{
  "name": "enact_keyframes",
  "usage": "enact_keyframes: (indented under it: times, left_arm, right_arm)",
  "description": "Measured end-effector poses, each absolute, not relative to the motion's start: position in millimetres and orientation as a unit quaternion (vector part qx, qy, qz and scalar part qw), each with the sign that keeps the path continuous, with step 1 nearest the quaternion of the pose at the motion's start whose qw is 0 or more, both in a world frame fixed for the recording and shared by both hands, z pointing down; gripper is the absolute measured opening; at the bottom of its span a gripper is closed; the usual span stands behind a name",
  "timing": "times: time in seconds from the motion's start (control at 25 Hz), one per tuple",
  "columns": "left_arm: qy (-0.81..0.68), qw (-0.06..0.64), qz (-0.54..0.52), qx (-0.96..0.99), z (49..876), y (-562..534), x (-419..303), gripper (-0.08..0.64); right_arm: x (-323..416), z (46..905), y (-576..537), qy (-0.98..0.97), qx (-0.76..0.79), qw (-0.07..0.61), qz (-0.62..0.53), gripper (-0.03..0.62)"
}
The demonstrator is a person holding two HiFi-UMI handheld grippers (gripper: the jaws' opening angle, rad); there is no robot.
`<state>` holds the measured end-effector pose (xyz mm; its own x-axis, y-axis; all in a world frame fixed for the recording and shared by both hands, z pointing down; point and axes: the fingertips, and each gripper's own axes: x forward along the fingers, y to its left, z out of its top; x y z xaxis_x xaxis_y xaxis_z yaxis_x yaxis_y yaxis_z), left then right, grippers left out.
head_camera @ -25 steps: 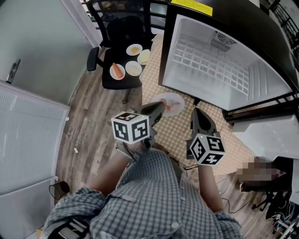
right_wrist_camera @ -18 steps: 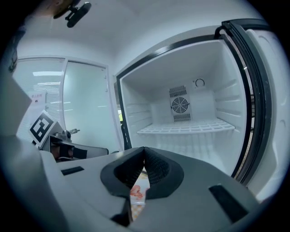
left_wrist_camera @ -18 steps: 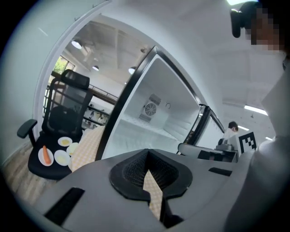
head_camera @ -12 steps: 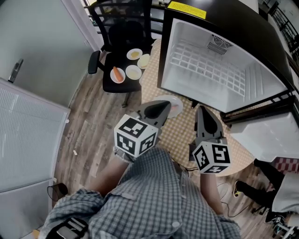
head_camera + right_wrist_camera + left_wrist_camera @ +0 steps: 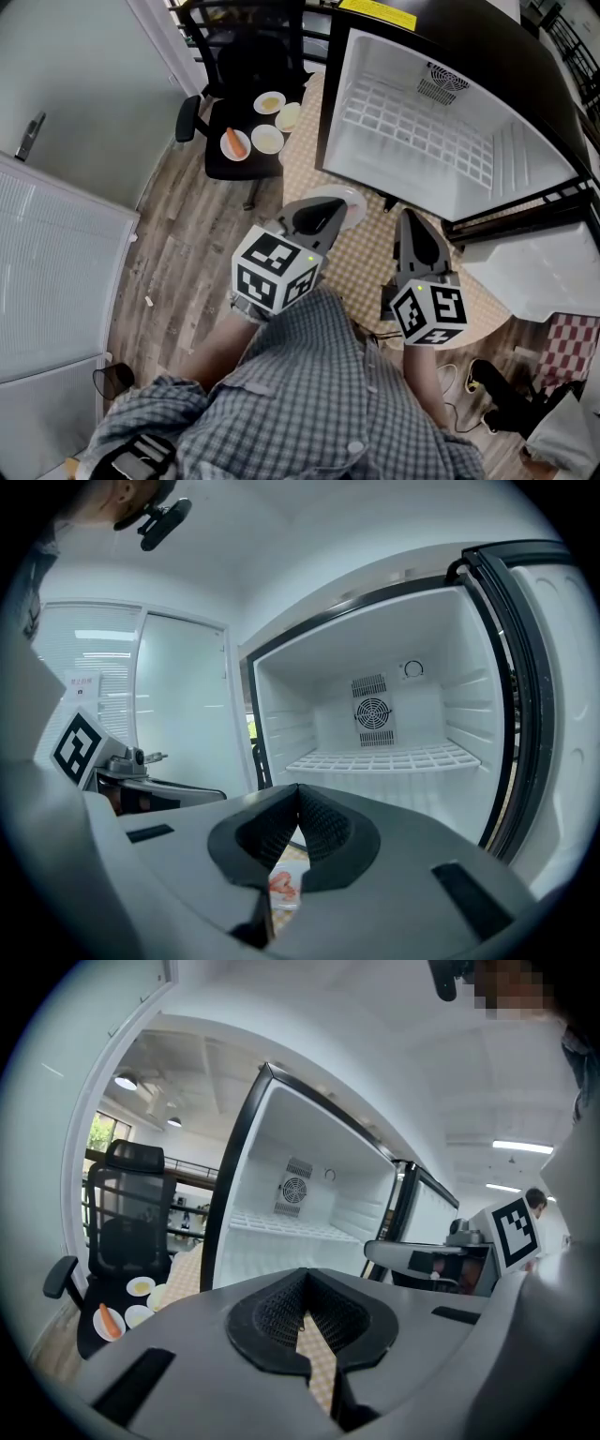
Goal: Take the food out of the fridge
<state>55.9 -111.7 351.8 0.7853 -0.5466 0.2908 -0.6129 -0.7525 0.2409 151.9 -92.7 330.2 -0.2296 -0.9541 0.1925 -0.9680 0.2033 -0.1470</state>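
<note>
Yellow label on fridge top (print too small to read).

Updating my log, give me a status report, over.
Left hand-held gripper and right hand-held gripper shut, empty. Fridge open, shelf bare. Four food plates on chair, another plate on checked mat. Nothing blocking.
</note>
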Motion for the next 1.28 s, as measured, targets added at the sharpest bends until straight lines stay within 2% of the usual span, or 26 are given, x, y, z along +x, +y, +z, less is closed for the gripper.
enact_keyframes:
  times: [1.28]
  left_arm:
    - [-0.324, 0.178, 0.103, 0.923, 358.3, -116.8, 46.6, 0.005]
  right_arm:
    - [153.6, 340.2, -94.9, -0.770, 0.622, 0.031, 0.140, 0.009]
